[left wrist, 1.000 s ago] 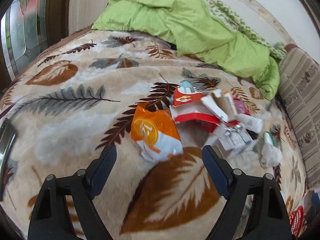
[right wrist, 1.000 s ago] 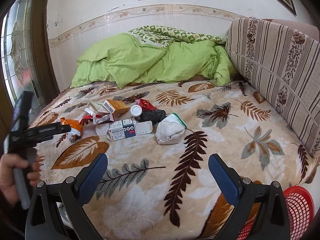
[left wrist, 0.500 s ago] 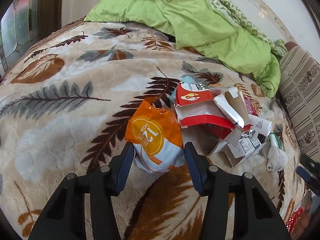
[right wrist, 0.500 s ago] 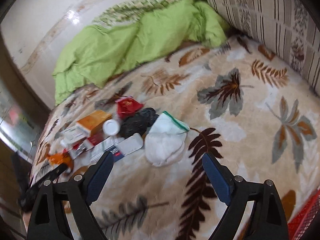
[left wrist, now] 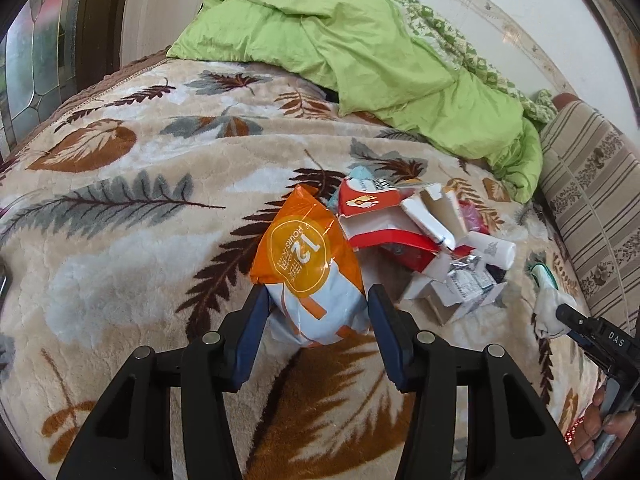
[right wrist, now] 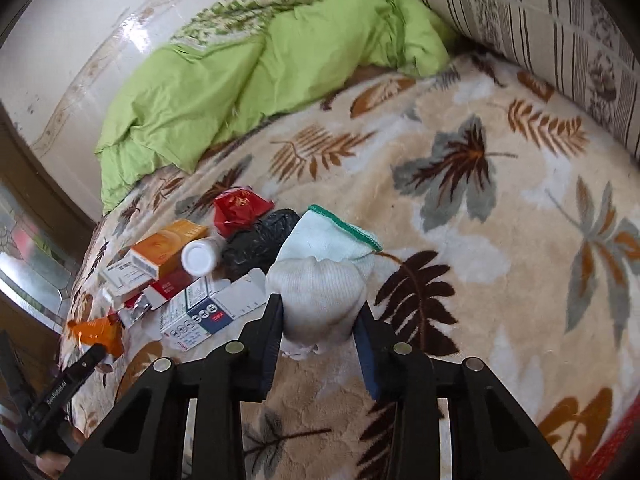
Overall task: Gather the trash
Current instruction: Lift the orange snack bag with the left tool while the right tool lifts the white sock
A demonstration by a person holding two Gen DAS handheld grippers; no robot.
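Note:
An orange and white snack packet (left wrist: 304,256) lies on the leaf-patterned blanket (left wrist: 140,240), and my left gripper (left wrist: 316,300) is shut on its near end, pads against both sides. To its right is a heap of trash: a torn red and white box (left wrist: 376,216), a white bottle (left wrist: 492,248) and a foil-lined carton (left wrist: 460,288). My right gripper (right wrist: 318,312) is closing on a rolled white glove with a green cuff (right wrist: 320,276), its pads pressing the glove's sides. Beside the glove lie a black bag (right wrist: 260,240), a red wrapper (right wrist: 238,210) and an orange box (right wrist: 168,248).
A crumpled green quilt (left wrist: 360,60) fills the far end of the bed. A striped cushion (right wrist: 540,20) stands along the right side. A red basket (right wrist: 608,452) shows at the bottom right edge. A leaded window (left wrist: 32,60) is on the left.
The left jaws came forward around the orange packet and closed on it. The right gripper swung left and down to the white glove, and its jaws closed from wide open onto it.

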